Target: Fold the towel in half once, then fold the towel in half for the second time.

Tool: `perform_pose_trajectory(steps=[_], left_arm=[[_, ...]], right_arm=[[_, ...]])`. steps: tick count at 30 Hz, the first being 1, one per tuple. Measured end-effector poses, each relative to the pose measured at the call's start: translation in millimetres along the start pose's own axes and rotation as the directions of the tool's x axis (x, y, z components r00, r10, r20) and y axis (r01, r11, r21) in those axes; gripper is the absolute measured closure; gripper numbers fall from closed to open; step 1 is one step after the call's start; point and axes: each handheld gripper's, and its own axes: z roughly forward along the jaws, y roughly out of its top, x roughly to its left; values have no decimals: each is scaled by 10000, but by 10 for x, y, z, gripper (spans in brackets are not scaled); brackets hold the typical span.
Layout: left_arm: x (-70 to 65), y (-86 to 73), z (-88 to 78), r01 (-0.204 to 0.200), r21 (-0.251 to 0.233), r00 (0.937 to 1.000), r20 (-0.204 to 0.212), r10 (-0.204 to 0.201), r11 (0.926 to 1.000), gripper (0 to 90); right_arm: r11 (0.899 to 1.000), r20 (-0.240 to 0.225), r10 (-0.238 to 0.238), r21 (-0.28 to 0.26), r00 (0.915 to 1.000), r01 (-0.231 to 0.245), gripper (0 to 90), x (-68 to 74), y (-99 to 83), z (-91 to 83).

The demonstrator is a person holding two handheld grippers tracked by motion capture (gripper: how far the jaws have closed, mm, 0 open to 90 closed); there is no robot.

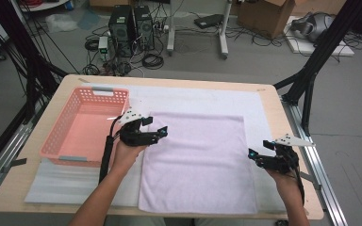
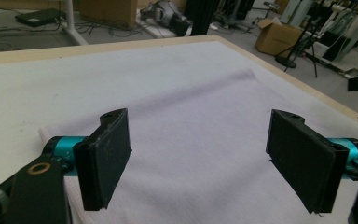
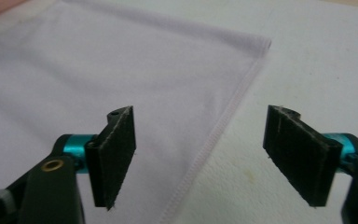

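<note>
Forearms come in from bottom of high view, each hand w/ a claw. Left gripper (image 1: 161,133) sits over the left edge of the folded lilac towel (image 1: 198,160), jaws spread wide, nothing between them, pads (image 2: 103,163) clear of the cloth. Right gripper (image 1: 253,156) is at the towel's right edge, jaws also wide apart & empty; its own view shows the stitched hem (image 3: 219,130) running between the pads, cloth below, not pinched. Towel lies flat, mid-table, on a white mat (image 1: 202,96) over the wooden table (image 1: 273,101). Pink basket (image 1: 82,125) stands just left of towel, near left gripper. Farther off: floor w/ PC towers (image 1: 132,28), cables, cardboard box (image 1: 268,16). Towel's near edge partly hidden by the left arm; basket's near wall cut by the hand.
</note>
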Motion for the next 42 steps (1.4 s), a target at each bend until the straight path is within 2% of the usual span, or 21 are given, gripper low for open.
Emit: perform_pose_trajectory(steps=[2,5,9,12,15,19,20,22,24,26,28,33,35,39,42], left_arm=[[-20,-33,-49,121,-93,9998,175,-120,9999,226],[-31,-70,-98,-25,5,9993,376,25,10000,226],[-26,-78,-122,-64,-20,9990,439,65,10000,224],[-27,-80,-117,-156,4,9987,479,155,9999,224],[-17,-84,-105,117,36,9986,518,-118,9999,234],[11,-55,-84,29,-96,9988,493,-24,10000,227],[26,-41,-80,88,-12,9990,448,-88,10000,225],[60,-6,-67,297,538,9993,208,-309,9981,204],[104,3,-45,529,731,9984,160,-542,9959,181],[144,7,-23,533,712,9986,-5,-534,9960,161],[200,14,-2,755,842,9969,170,-772,9936,146],[320,68,40,973,847,9951,84,-983,9916,150],[368,102,69,1056,938,9942,107,-1071,9900,150],[433,127,131,1022,961,9948,-71,-1020,9901,187],[455,139,157,1073,884,9942,-93,-1069,9903,187]], right_arm=[[9997,105,108,-217,9999,-106,181,-11,-12,-4],[9986,113,278,-452,9995,-273,176,-32,-12,5],[9992,67,103,-383,9999,-100,174,-34,-17,25],[9991,83,194,-369,9998,-191,175,-47,-27,34],[9993,56,185,-319,9998,-183,175,-54,-43,36],[9992,50,212,-350,9998,-210,175,-54,-34,39],[9994,61,154,-323,9999,-152,175,-56,-31,48],[9998,76,79,-198,9999,-78,175,-47,-25,76],[9998,12,185,53,9998,-185,181,-38,-14,127],[9993,-35,315,187,9995,-314,181,-46,6,194],[9988,-119,372,307,9992,-368,181,-50,26,259],[9969,-281,526,598,9982,-508,181,-93,92,359],[9964,-512,608,627,9968,-575,181,-124,138,384],[9964,-927,603,656,9939,-543,224,-202,242,459],[9952,-979,613,821,9933,-533,219,-244,293,528]])
